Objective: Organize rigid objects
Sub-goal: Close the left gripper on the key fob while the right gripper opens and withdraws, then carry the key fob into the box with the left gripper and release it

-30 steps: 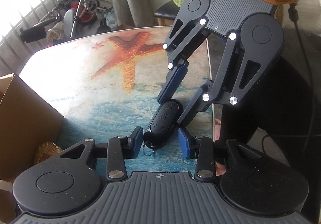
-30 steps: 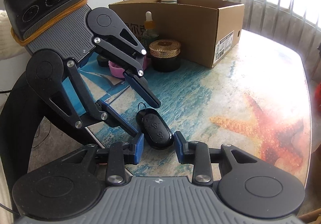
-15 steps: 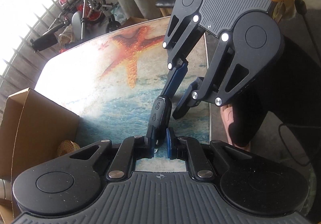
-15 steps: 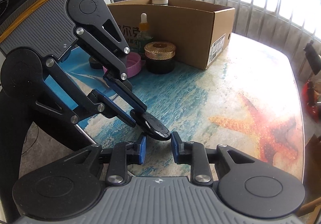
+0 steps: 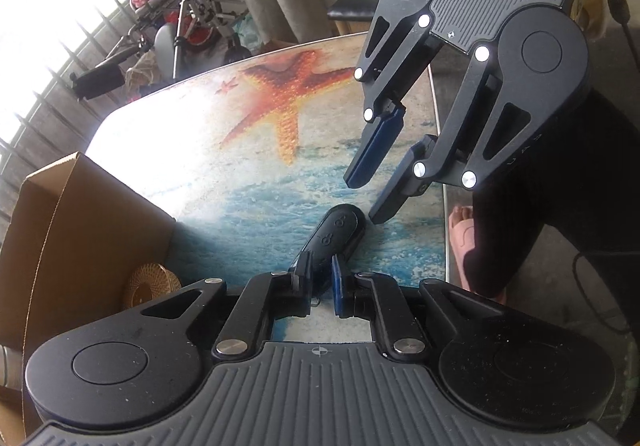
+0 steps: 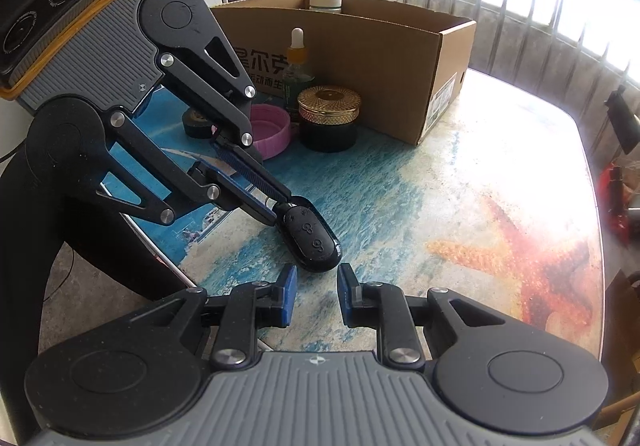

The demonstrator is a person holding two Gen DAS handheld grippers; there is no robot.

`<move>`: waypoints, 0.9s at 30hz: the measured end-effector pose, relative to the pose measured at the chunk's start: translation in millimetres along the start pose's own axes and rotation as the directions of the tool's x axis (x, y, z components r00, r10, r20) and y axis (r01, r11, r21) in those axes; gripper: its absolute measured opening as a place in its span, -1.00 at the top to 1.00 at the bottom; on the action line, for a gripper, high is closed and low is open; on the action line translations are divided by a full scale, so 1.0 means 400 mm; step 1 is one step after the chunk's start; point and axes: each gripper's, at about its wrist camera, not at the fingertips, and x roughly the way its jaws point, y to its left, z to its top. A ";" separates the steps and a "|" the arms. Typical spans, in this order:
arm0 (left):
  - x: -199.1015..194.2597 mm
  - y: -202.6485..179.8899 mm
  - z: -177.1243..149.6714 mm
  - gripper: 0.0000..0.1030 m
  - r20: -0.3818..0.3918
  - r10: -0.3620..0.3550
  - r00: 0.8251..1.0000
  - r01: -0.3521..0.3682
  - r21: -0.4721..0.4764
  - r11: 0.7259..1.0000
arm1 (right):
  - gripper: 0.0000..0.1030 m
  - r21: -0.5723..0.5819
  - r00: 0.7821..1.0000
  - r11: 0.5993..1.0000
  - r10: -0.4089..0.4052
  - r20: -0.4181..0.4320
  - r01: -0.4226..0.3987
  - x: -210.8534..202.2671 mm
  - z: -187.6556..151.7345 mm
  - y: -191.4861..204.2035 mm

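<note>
A black key fob [image 5: 334,236] with round buttons lies tilted over the starfish-print table [image 5: 248,182]. My left gripper [image 5: 322,274] is shut on its near end, blue pads pressing both sides. In the right wrist view the same fob [image 6: 312,240] sticks out of the left gripper [image 6: 278,208] toward the camera. My right gripper [image 6: 316,272] stands just short of the fob's free tip, its jaws narrowly apart with nothing between the pads. From the left wrist view the right gripper [image 5: 366,200] hovers just beyond the fob's far end.
An open cardboard box [image 6: 360,58] stands at the back. In front of it are a dropper bottle [image 6: 298,62], a gold-lidded black jar [image 6: 328,114], a pink lid [image 6: 270,130] and a dark tape roll [image 6: 198,122]. The table edge [image 5: 440,174] and a person's foot [image 5: 462,230] lie close by.
The left jaws closed onto the key fob and raised its near end. The right jaws narrowed and now sit off the fob's tip instead of astride it.
</note>
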 end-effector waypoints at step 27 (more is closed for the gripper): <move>-0.041 0.079 -0.025 0.72 0.079 -0.069 0.994 0.092 -0.344 0.934 | 0.49 0.333 0.971 0.917 0.167 0.172 -0.217 -0.017 -0.019 -0.128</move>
